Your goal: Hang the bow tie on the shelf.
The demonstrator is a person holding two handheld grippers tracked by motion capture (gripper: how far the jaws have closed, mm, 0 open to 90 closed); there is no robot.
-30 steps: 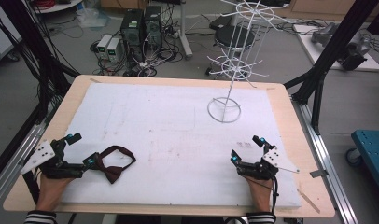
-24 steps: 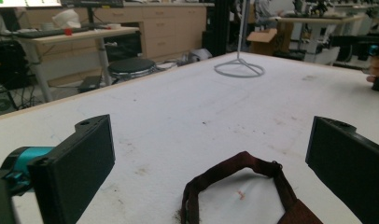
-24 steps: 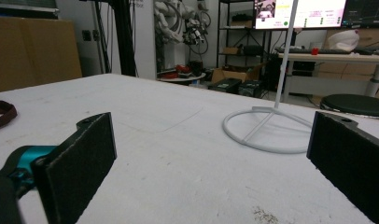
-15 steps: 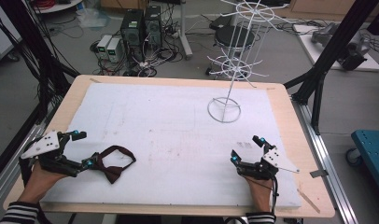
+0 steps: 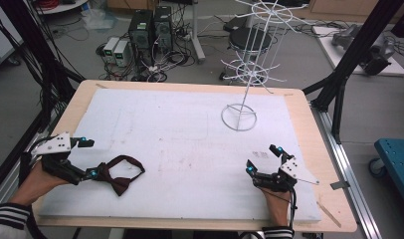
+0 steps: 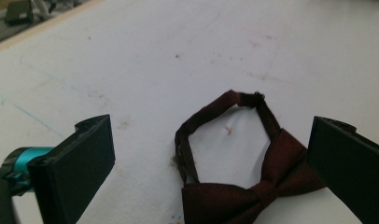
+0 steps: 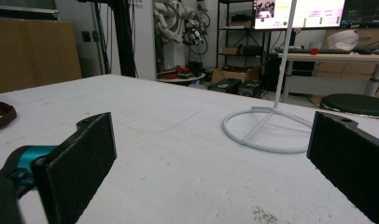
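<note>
left gripper [image 5: 90,159]: jaws spread around bow tie [image 6: 253,186], near left | right gripper [image 5: 263,162]: spread, empty | risk: closing may pinch only the loose strap, so the tie dangles

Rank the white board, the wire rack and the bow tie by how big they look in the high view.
1. White board, by far.
2. Wire rack; it stands tall toward the camera, so this is looks alone.
3. Bow tie, smallest.
</note>
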